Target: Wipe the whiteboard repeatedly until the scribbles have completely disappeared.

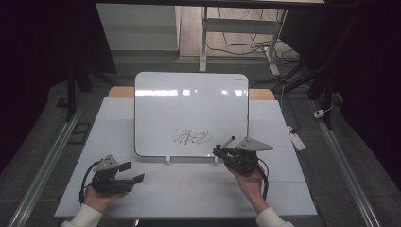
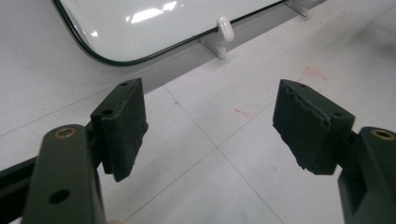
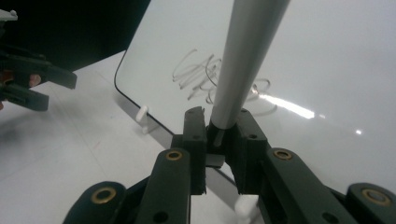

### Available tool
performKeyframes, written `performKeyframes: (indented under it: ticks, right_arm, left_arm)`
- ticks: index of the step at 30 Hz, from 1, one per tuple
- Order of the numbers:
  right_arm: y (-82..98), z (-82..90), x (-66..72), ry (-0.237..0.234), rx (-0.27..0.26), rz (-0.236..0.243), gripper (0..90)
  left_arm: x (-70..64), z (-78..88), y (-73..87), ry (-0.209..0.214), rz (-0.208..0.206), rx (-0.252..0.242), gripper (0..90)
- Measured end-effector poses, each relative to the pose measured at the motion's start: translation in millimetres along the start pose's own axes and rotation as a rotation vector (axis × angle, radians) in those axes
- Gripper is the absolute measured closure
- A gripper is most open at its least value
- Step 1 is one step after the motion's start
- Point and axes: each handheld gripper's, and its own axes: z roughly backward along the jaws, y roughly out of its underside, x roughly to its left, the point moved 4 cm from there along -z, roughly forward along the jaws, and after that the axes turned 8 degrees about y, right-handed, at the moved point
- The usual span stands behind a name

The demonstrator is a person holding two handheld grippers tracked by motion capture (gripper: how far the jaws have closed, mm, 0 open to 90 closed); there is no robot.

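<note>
Right now your right gripper (image 1: 222, 151) has its jaws clenched on a grey marker (image 3: 243, 65), gripping it near its lower end. The marker rises from between the jaws and slants up toward the whiteboard (image 1: 189, 101). From the high view, the marker's dark tip sits just beside the board's lower right corner, close to the black scribble (image 1: 191, 137) on the lower middle of the board. Whether the tip touches the board you cannot tell from these views.

Your left gripper (image 1: 130, 172) rests low over the table (image 1: 279, 189), near its front left edge and well apart from the marker. Its jaws stand released, wide apart, with nothing between them; in the left gripper view you see bare table between the two black pads (image 2: 123, 123).

The whiteboard stands tilted at the middle of the table, held at its bottom edge by small white clips (image 2: 224, 30). Faint red marks (image 2: 310, 73) show on the table ahead of your left gripper.
</note>
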Motion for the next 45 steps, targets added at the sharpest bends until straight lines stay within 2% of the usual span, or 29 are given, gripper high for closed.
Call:
performKeyframes:
  ticks: [4,8,9,10,11,12,13,14,16,21,26,27,29,30,32,33,34,35,37,38,39,40,41,42,43,44,45]
  right_arm:
    - [-7.9,-6.9,3.4,0.003,-0.021,0.02,77.6]
    - [-21.9,-21.1,2.7,0.013,-0.05,0.028,77.7]
    - [-29.9,-30.9,2.0,0.026,-0.056,0.048,77.7]
    - [-29.9,-30.9,2.0,0.026,-0.056,0.048,77.7]
    - [-37.7,-42.2,1.4,0.036,-0.066,0.063,77.7]
    - [-37.7,-42.2,1.4,0.036,-0.066,0.063,77.7]
    - [-44.6,-54.0,1.5,0.047,-0.07,0.08,77.7]
    - [-44.6,-54.0,1.5,0.047,-0.07,0.08,77.7]
    - [-52.0,-69.6,4.1,0.048,-0.077,0.094,77.7]
    - [-53.6,-91.3,14.6,0.057,-0.061,0.159,77.8]
    - [-46.8,-104.2,25.9,0.032,-0.03,0.206,77.8]
    - [-40.9,-110.9,30.7,0.018,0.002,0.25,77.8]
    - [-39.0,-115.1,30.4,0.032,0.009,0.277,77.8]
    - [-39.0,-115.1,30.4,0.032,0.009,0.277,77.8]
    - [-43.6,-116.7,20.0,0.067,-0.029,0.22,77.8]
    - [-45.5,-116.9,15.5,0.071,-0.052,0.191,77.8]
    - [-45.5,-116.9,15.5,0.071,-0.052,0.191,77.8]
    - [-44.6,-118.5,15.5,0.06,-0.064,0.172,77.9]
    - [-37.7,-122.4,25.4,0.004,-0.031,0.2,77.9]
    - [-34.0,-124.1,31.5,-0.017,-0.013,0.236,77.9]
    - [-32.2,-124.7,35.7,-0.023,-0.004,0.272,77.9]
    - [-32.2,-124.7,35.7,-0.023,-0.004,0.272,77.9]
    - [-36.4,-123.0,31.8,0.011,-0.014,0.284,77.9]
    - [-36.4,-123.0,31.8,0.011,-0.014,0.284,77.9]
    - [-44.5,-118.8,18.4,0.068,-0.052,0.22,77.9]
    - [-44.5,-118.8,18.4,0.068,-0.052,0.22,77.9]
    - [-44.7,-117.8,13.5,0.059,-0.069,0.177,77.9]
  left_arm:
    - [-0.2,0.0,0.1,0.001,-0.001,-0.001,26.4]
    - [0.5,-1.2,0.4,0.009,0.0,0.0,26.3]
    - [0.4,-1.8,0.4,0.012,-0.001,0.001,26.3]
    - [0.2,-2.6,0.3,0.014,-0.004,0.003,26.3]
    - [0.0,-3.3,0.2,0.017,-0.006,0.005,26.3]
    - [-0.3,-3.9,0.2,0.016,-0.009,0.006,26.3]
    - [-1.0,-4.8,0.3,0.019,-0.008,0.009,26.3]
    - [-1.0,-4.8,0.3,0.019,-0.008,0.009,26.3]
    - [-0.7,-4.8,0.7,0.021,-0.009,0.009,26.4]
    - [1.7,-2.8,1.4,0.017,0.0,0.003,26.5]
    - [3.5,-2.8,1.9,0.015,-0.001,0.004,26.5]
    - [4.5,-2.9,1.9,0.016,0.002,0.004,26.6]
    - [4.9,-3.0,2.0,0.015,0.003,0.004,26.7]
    - [5.3,-3.0,1.9,0.015,0.003,0.004,26.7]
    - [5.6,-3.1,1.9,0.015,0.004,0.004,26.7]
    - [5.6,-2.9,2.1,0.014,0.004,0.004,26.7]
    - [5.6,-2.9,2.1,0.014,0.004,0.004,26.7]
    - [5.5,-2.8,2.3,0.013,0.007,0.004,26.7]
    - [6.0,-2.5,2.5,0.01,0.008,0.004,26.7]
    - [6.4,-2.4,2.7,0.008,0.011,0.002,26.7]
    - [6.4,-2.4,2.7,0.008,0.011,0.002,26.8]
    - [6.4,-2.4,3.0,0.009,0.015,0.002,26.8]
    - [6.1,-2.3,3.3,0.007,0.014,0.003,26.8]
    - [6.1,-2.3,3.3,0.007,0.014,0.003,26.8]
    - [5.5,-1.5,3.3,0.005,0.012,0.0,26.8]
    - [5.5,-1.5,3.3,0.005,0.012,0.0,26.8]
    - [5.5,-1.1,3.2,0.006,0.012,-0.001,26.8]
